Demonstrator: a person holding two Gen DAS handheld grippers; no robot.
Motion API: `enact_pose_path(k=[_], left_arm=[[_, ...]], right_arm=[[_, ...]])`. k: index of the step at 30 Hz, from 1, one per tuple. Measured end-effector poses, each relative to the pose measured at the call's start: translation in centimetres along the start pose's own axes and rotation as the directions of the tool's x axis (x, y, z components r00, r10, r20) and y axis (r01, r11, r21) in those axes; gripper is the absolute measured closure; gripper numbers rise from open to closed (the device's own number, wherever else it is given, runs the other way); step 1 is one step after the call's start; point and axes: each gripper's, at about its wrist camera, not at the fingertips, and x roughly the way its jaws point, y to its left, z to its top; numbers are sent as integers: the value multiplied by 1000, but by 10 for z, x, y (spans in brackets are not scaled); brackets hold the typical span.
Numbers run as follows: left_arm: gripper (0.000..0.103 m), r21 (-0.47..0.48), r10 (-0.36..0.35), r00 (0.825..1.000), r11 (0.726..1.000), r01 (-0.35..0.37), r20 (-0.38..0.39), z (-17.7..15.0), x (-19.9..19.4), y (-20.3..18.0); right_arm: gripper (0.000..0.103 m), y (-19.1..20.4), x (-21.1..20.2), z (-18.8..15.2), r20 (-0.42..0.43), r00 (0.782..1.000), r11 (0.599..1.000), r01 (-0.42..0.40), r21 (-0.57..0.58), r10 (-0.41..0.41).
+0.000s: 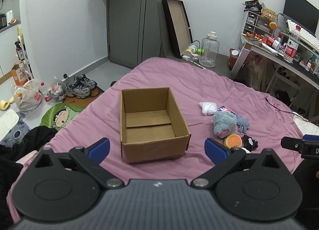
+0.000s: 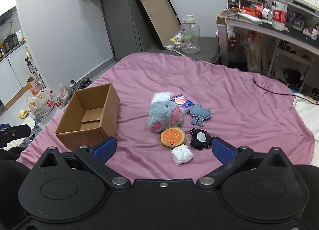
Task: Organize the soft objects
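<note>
Two hand-held grippers poised above a bed (image 2: pixel 229 82) covered with a pink-purple sheet. The left gripper (image 1: pixel 157 148) is held level and pointed forward, its blue-padded fingers (image 1: pixel 100 148) spread wide and grasping nothing; an open cardboard box (image 1: pixel 151 124) stands upright on the sheet directly ahead, framed between the two fingers, its interior empty apart from a folded inner flap. The right gripper (image 2: pixel 163 148) is likewise level and released, its fingers (image 2: pixel 222 150) wide apart and clear of all objects.

Ahead of the right gripper lies a loose cluster of soft objects, to the right of the box and apart from it. A grey plush toy with pink patches (image 2: pixel 164 116) occupies the centre. Behind it lie a white bundle (image 2: pixel 161 97) and a flat blue printed packet (image 2: pixel 182 103); a grey-blue knitted piece (image 2: pixel 199 114) rests just beside the plush toy on its right. Nearer the gripper are an orange hamburger-shaped plush (image 2: pixel 173 137), a black lace-edged item with a white centre (image 2: pixel 200 139), and a crumpled white wad (image 2: pixel 181 154), the last lying between the fingertips in the right wrist view. In the left wrist view, part of the right gripper's body appears at the right edge.
</note>
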Motion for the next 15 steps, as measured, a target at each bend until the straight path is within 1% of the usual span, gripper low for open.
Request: enact_pose_path(k=[2,5,7,9,12,15], left_arm=[[2,-5,-4,1000,1000,4,-3,2,7,2],[2,-7,9,1000,1000,-9,-6,5,17,5],[4,-11,14,1000,1000,-14,-11,7,25,8],[9,-21,14,1000,1000,-15,-25,8,34,10],[14,-34,4,999,999,-6,-50,9,47,12],[15,-36,-2,998,999,0,-70,11,60,11]], right_arm=[[0,-2,9,1,-10,1000,1000,-2,8,2],[1,-4,22,3,-26,1000,1000,-6,25,7],[2,-5,32,5,-40,999,999,-11,36,13],[3,-6,40,7,-56,998,999,-15,53,18],[4,-7,53,10,-77,997,998,-3,67,8],[5,-11,66,12,-100,995,995,-7,98,17]])
